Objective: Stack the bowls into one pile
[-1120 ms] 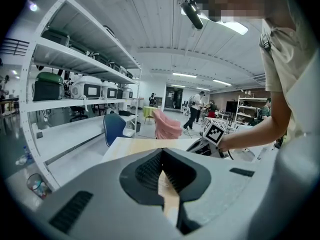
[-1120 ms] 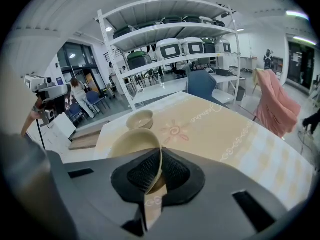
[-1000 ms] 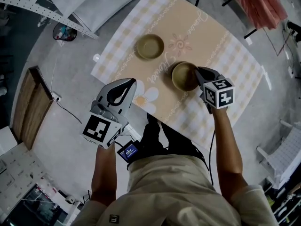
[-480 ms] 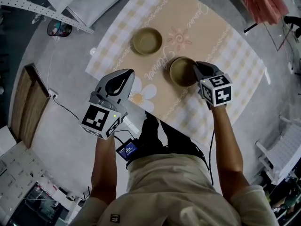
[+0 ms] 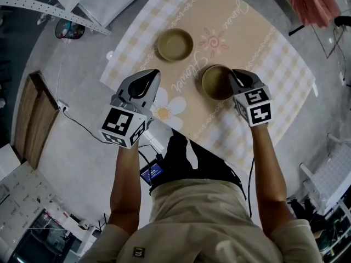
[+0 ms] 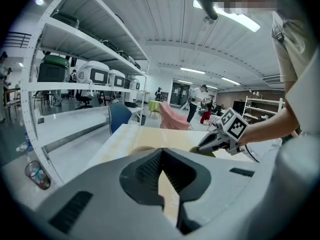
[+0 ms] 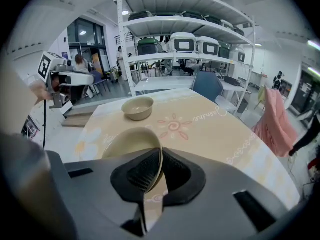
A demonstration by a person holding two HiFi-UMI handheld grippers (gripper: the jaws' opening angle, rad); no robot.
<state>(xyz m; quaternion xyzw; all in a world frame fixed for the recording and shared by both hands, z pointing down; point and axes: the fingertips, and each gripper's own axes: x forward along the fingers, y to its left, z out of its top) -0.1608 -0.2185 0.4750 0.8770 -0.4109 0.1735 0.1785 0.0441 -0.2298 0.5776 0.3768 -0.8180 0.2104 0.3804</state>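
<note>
Right gripper (image 5: 232, 79) clamps near bowl (image 5: 216, 83) by rim, jaws just eased slightly, likely for carrying onto far bowl (image 5: 175, 44); left gripper (image 5: 156, 75) closed, empty.

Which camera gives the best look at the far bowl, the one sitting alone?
The head view: the far bowl appears whole from above, inside empty. The right gripper view shows it clearly too, side-on. The left gripper view catches only a sliver of its rim.

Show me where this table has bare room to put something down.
Bare cloth lies beyond the sun print toward the far right edge, and by the daisy at the near edge. It is crowded between the far bowl and the near bowl.
</note>
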